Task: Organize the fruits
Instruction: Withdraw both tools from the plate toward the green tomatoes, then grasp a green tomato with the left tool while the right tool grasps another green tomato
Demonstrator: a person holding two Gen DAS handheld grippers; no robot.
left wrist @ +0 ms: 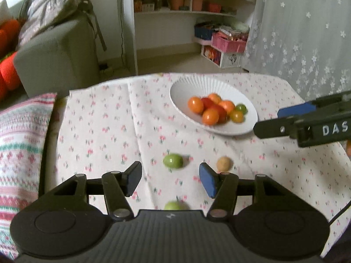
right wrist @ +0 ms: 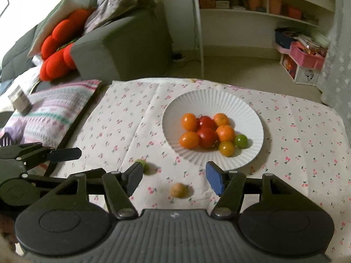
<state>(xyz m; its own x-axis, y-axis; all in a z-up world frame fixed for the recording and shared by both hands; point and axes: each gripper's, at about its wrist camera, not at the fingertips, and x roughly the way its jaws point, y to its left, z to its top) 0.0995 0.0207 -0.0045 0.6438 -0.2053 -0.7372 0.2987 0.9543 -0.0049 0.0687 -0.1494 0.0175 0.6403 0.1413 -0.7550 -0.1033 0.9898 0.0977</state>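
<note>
Eight small round fruits, orange, red, yellow and green, already sat in the white fluted paper plate [right wrist: 252, 118]. Three remained on the cherry-print tablecloth [left wrist: 105, 131]: a green round fruit [left wrist: 172, 160], a tan round fruit [right wrist: 178, 189], and another green fruit [left wrist: 175, 205] close under the left gripper [left wrist: 170, 180]. Both the left gripper and the right gripper [right wrist: 175, 179] were wide open, holding nothing. Bare cloth around the loose fruits left room; the table's far edge lay beyond the plate.

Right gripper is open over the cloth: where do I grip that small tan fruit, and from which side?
Come straight down on the tan fruit and pinch across its middle. It is small, round and lies free on the cloth, already between the open fingers of the right gripper, so any width works.
</note>
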